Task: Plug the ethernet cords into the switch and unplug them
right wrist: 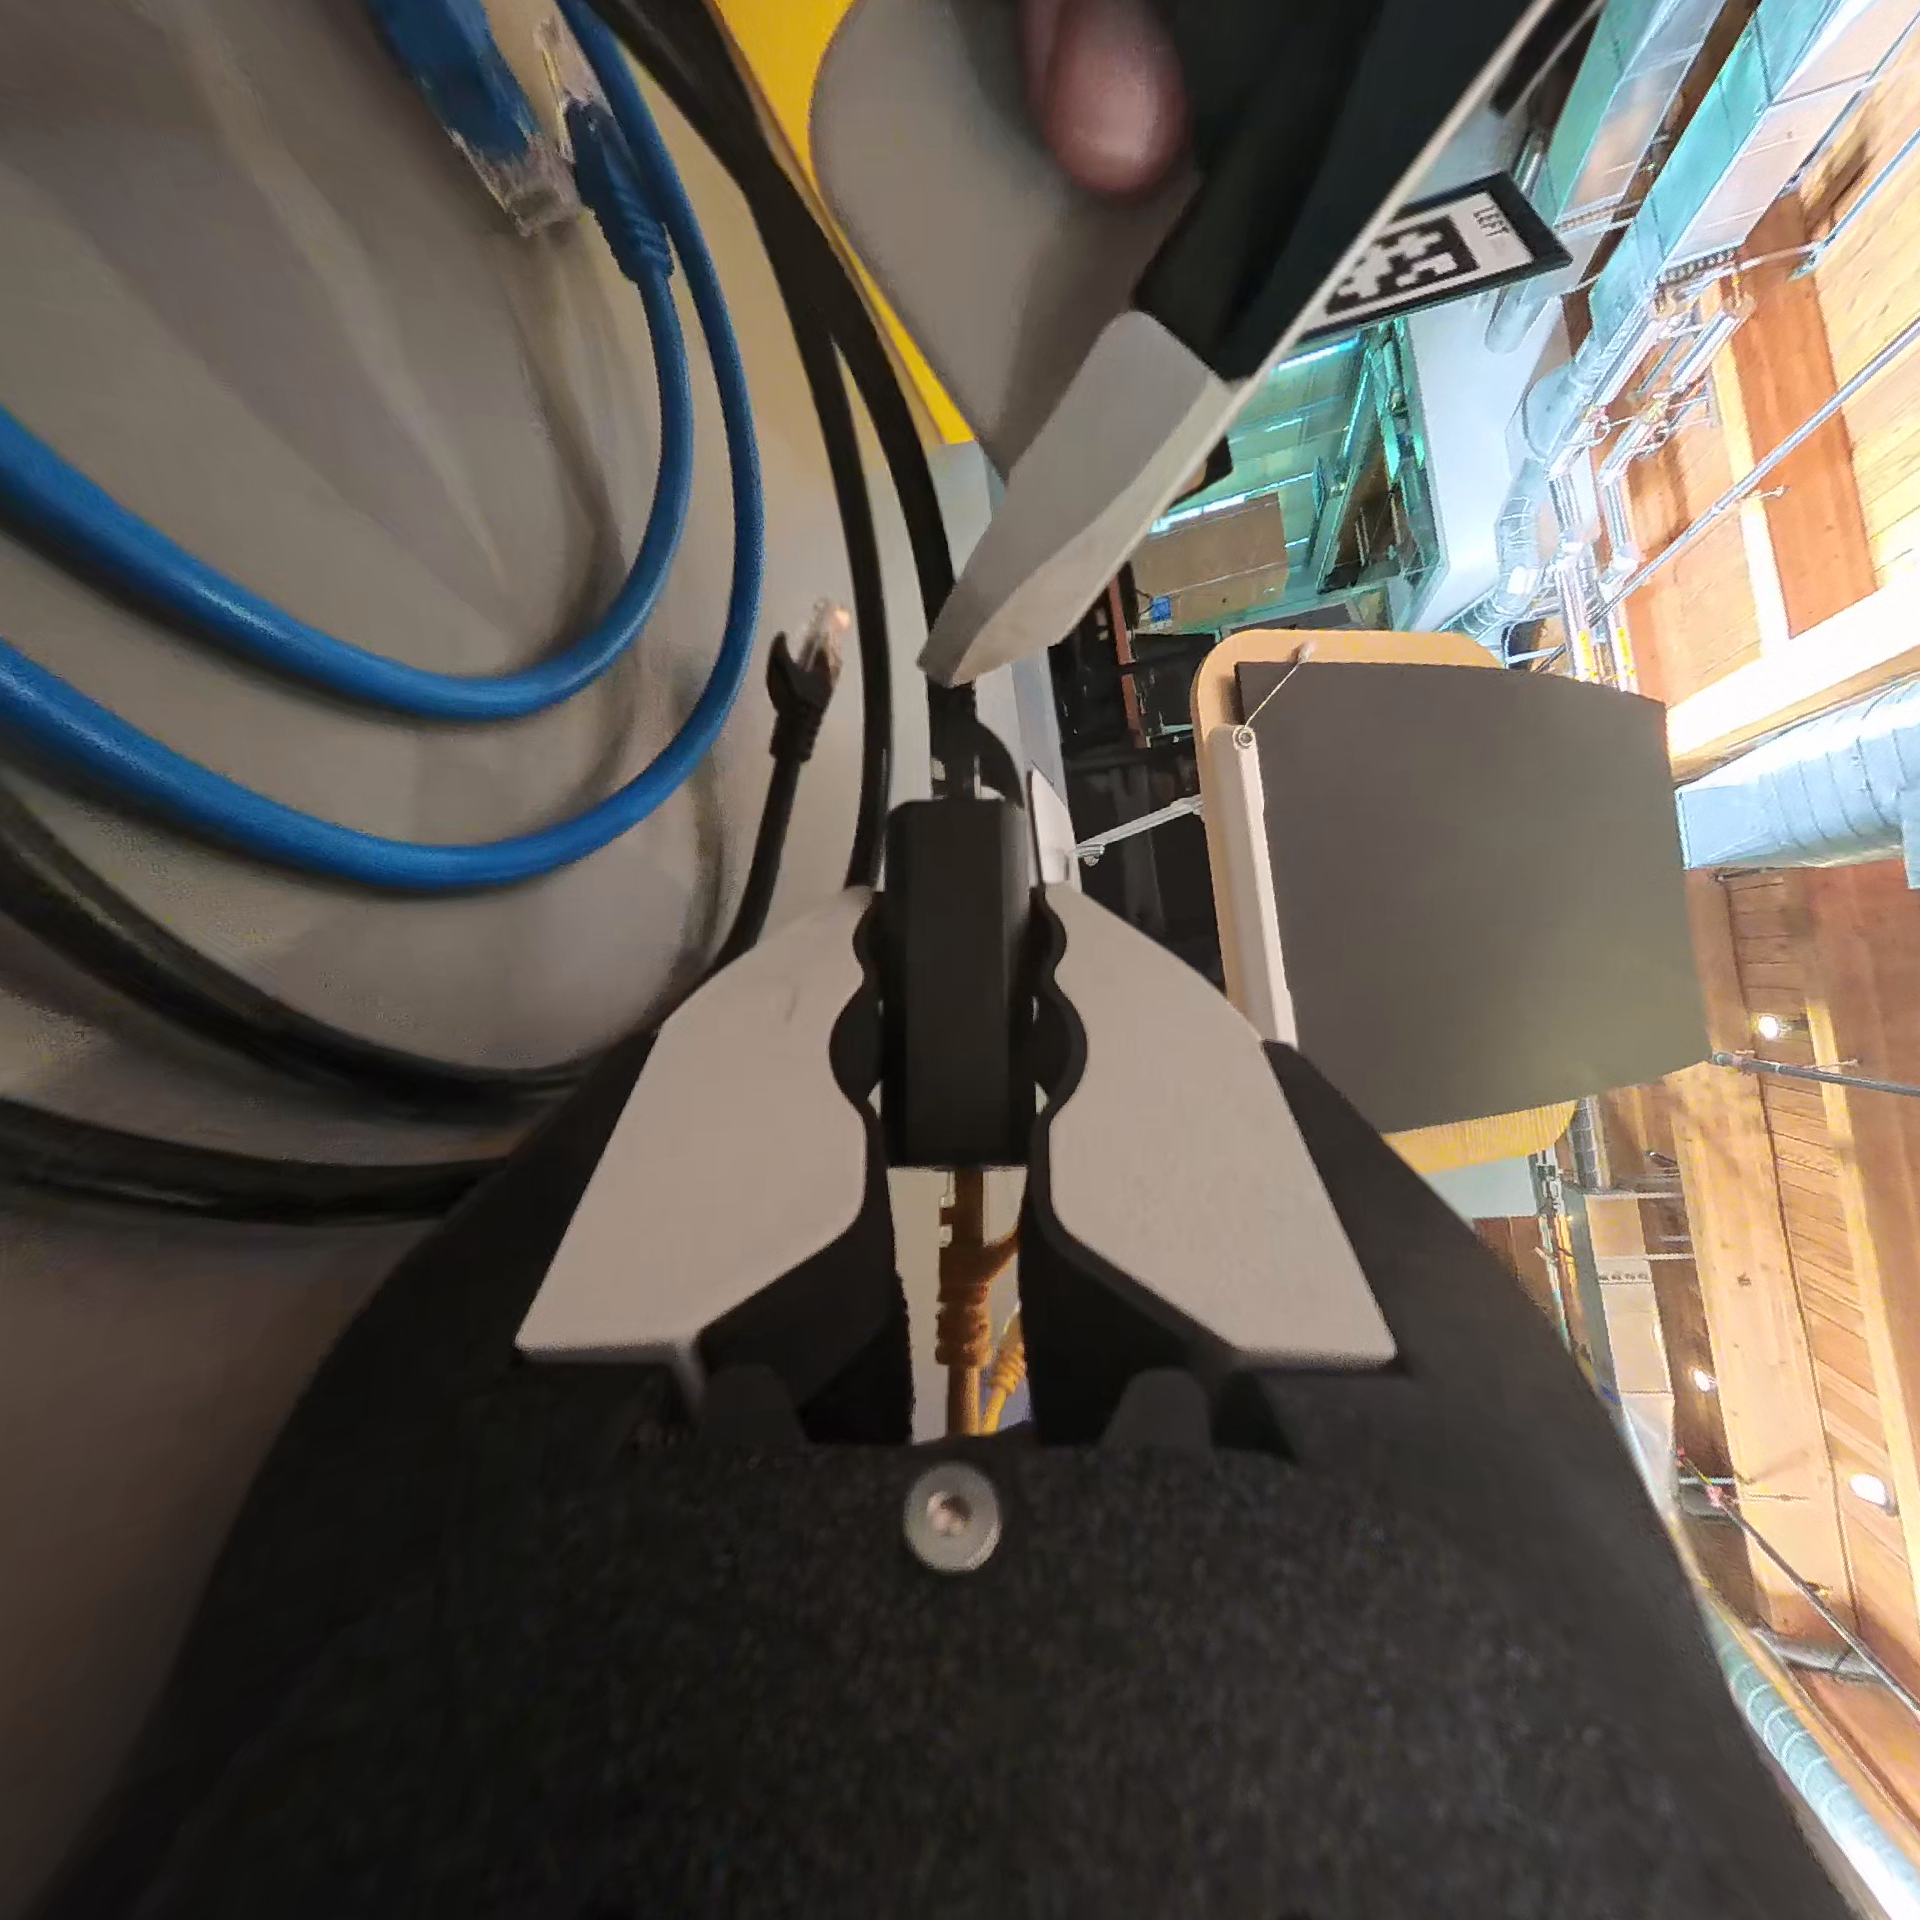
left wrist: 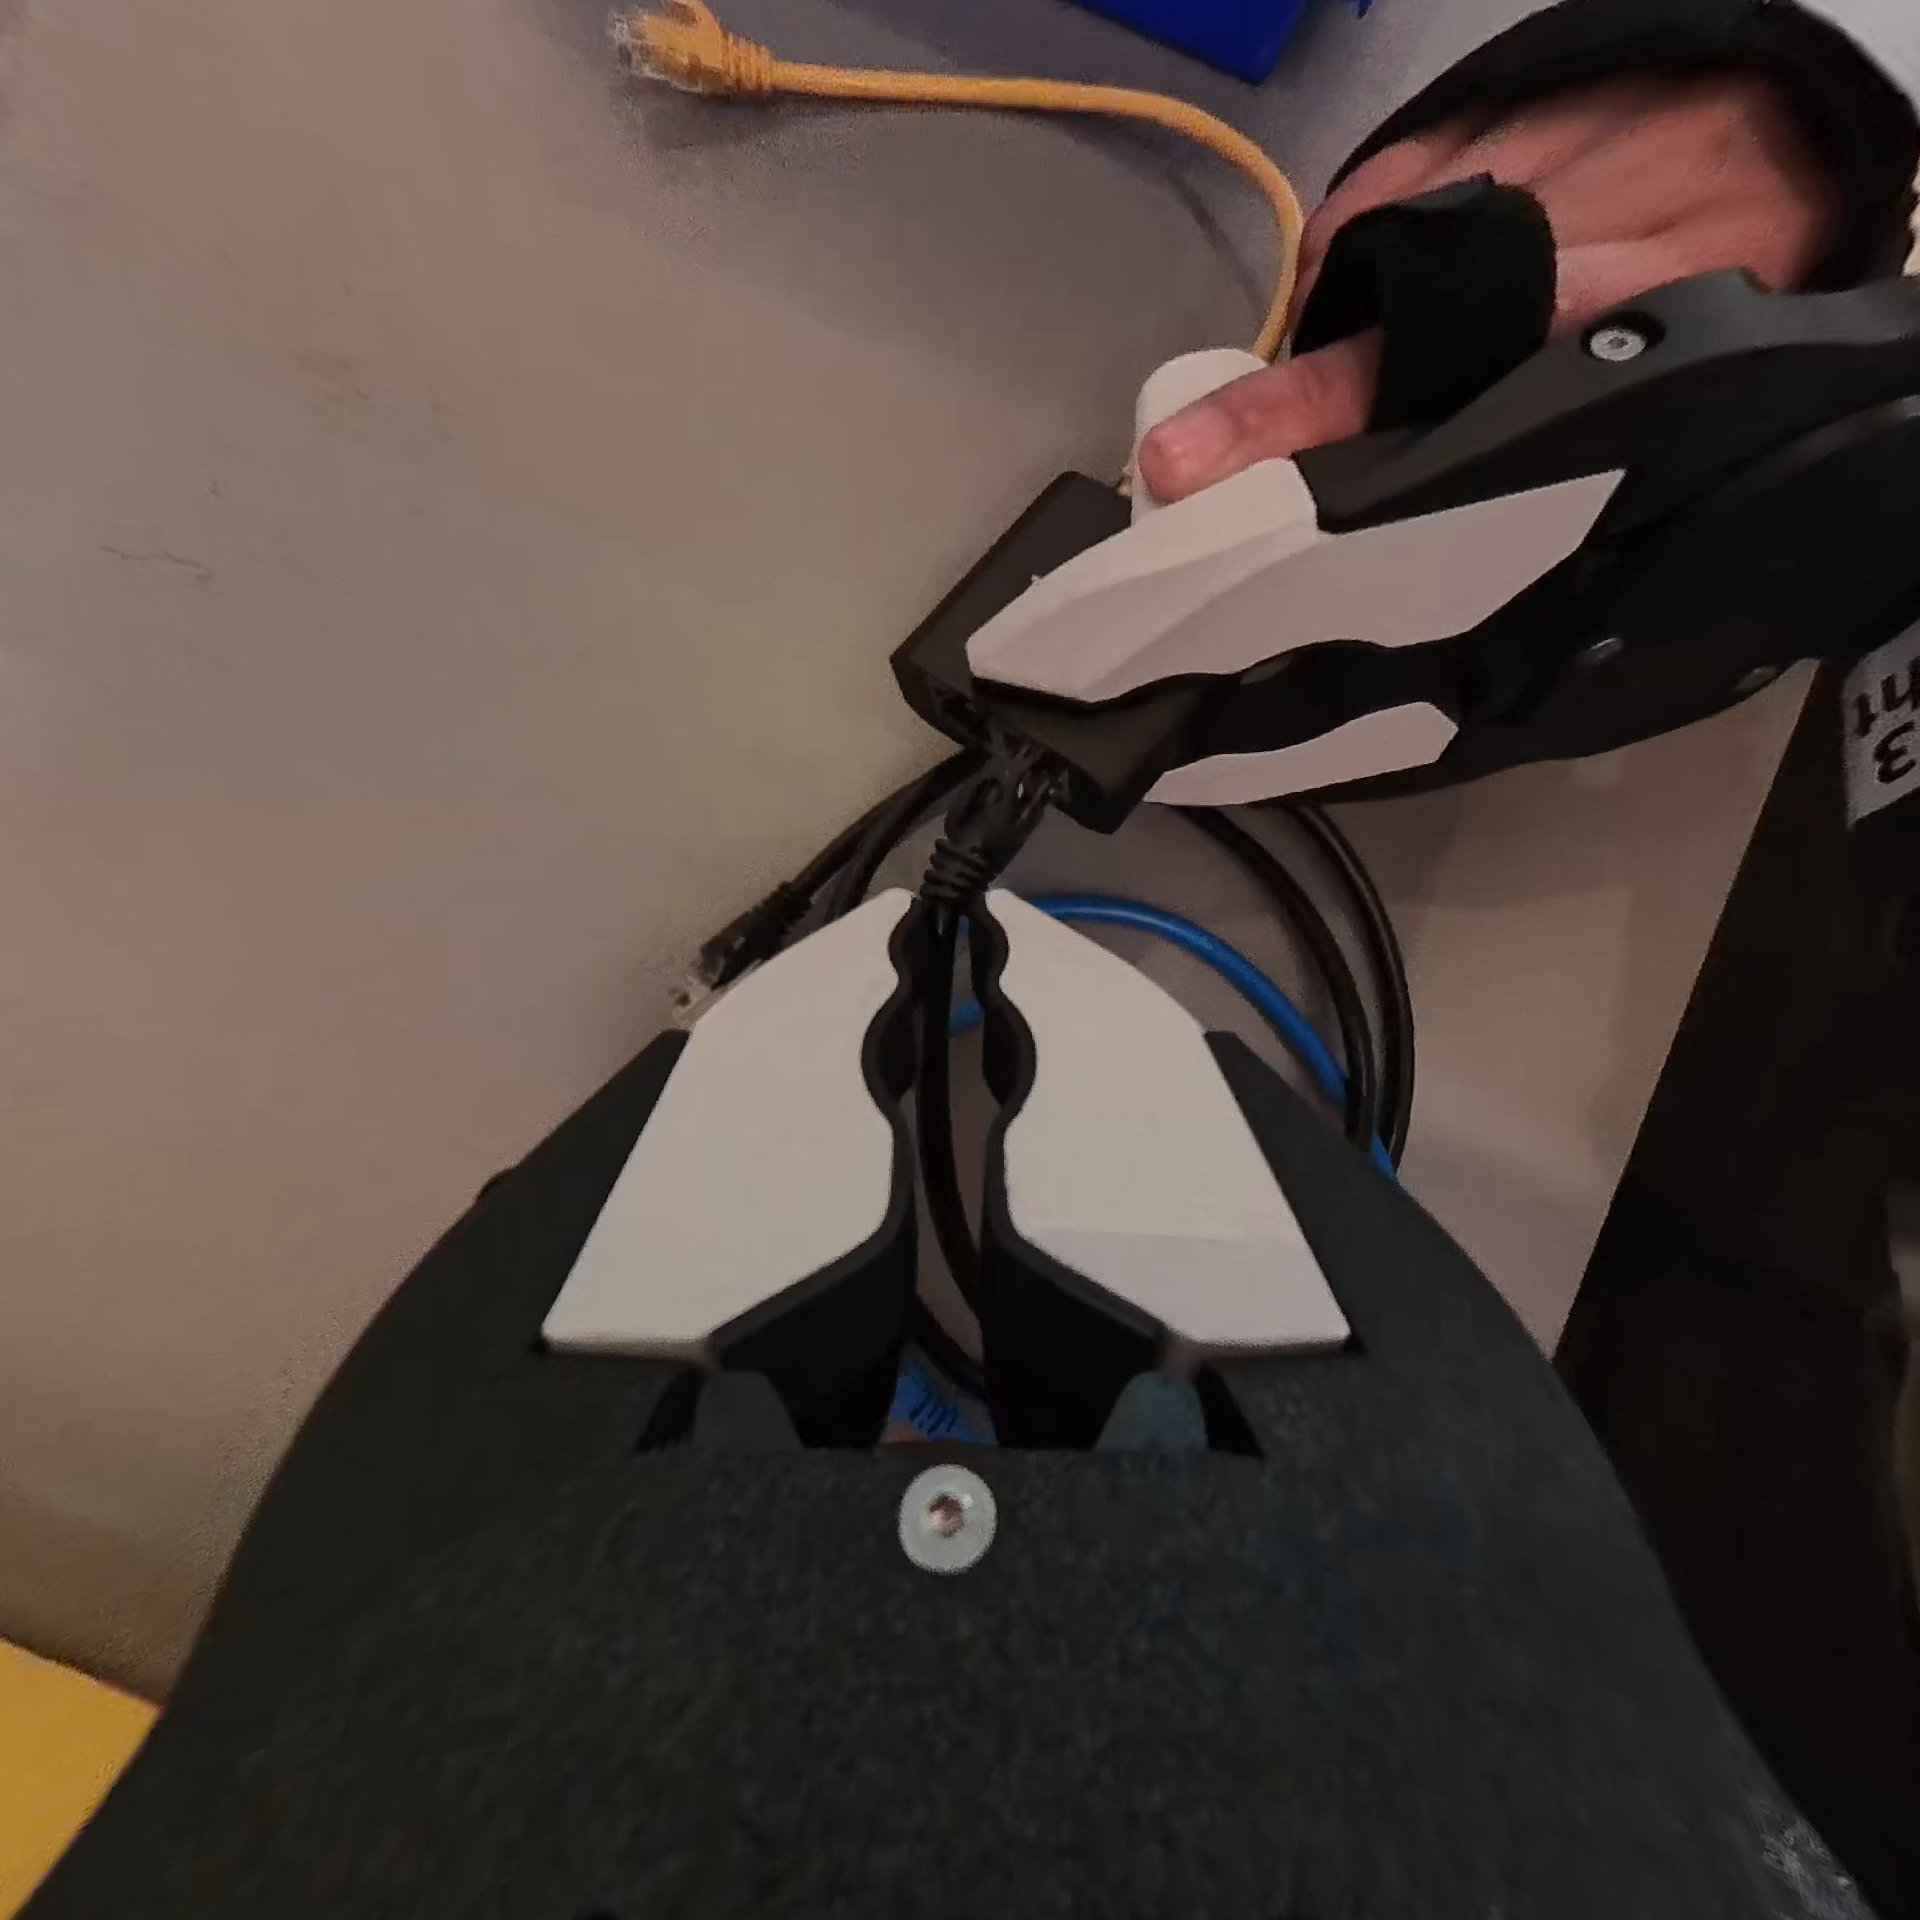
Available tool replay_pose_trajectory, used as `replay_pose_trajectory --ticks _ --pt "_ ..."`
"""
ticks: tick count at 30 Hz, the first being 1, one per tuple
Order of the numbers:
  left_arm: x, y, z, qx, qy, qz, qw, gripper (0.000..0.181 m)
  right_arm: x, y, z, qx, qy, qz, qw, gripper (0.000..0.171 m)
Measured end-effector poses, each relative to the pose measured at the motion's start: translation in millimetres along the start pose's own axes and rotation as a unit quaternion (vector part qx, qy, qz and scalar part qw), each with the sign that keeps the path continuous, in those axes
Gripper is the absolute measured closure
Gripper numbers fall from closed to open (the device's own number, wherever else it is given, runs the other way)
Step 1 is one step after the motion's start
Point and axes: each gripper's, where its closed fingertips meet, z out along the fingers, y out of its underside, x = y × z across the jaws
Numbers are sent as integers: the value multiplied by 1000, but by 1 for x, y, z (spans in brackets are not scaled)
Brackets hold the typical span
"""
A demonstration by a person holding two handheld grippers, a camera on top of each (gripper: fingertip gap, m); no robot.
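My left gripper [left wrist: 951, 920] is shut on a black ethernet cord [left wrist: 940, 1091] just behind its plug [left wrist: 997, 800]. The plug sits at a port in the front face of the small black switch [left wrist: 966, 634]; how deep it sits is hidden. My right gripper [left wrist: 1060, 717] is shut on the switch and holds it above the table. In the right wrist view my right gripper [right wrist: 951, 920] clamps the switch [right wrist: 951, 987]. An orange cord [right wrist: 961, 1309] enters the switch's near end. The left gripper [right wrist: 951, 665] comes in from above onto the black plug [right wrist: 961, 753].
The orange cord [left wrist: 1039, 99] runs across the grey table [left wrist: 364, 520] to a loose plug [left wrist: 675, 52]. A coiled blue cord [right wrist: 416, 675] and black cable loops lie below the switch, with a loose black plug [left wrist: 758, 925]. A grey chair [right wrist: 1455, 883] stands beyond. My two grippers' fingertips are within a few centimetres of each other.
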Motion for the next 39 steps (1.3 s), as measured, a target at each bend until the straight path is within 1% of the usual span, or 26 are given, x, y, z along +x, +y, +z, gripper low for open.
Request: replay_pose_trajectory --ticks 3,6,8,13,22,29,31,33,34,35,36,39 --pt "4 4 -1 3 26 2 1000 175 -3 -1 0 7 -2 -15 1000 146" --pt "8 1 -6 22 52 -5 998 175 0 1 0 9 -6 4 1000 146" --pt "17 -3 -7 34 80 -10 996 176 0 8 3 -14 -7 9 1000 146" --pt "23 -5 2 24 72 4 997 176 -6 18 6 -38 -30 17 999 147" --pt "34 -14 6 32 66 18 997 177 -10 20 5 -37 -42 38 998 148" --pt "31 -16 10 25 14 31 999 178 -10 24 4 -40 -42 44 997 148" --pt "28 -16 11 28 4 33 999 177 -11 26 6 -40 -50 59 996 148" --pt "25 -18 4 57 12 13 998 176 -5 24 7 -25 -40 71 996 147" --pt "26 -17 -4 68 24 -4 997 179 -5 24 8 -26 -38 72 996 147" --pt "25 -14 -14 75 30 -19 997 177 -6 29 9 -39 -35 61 997 147" --pt "22 -9 -26 81 26 -34 996 170 -6 34 10 -48 -33 53 997 147" --pt "16 27 -56 74 4 -88 993 160 6 44 8 -52 -15 91 994 147"
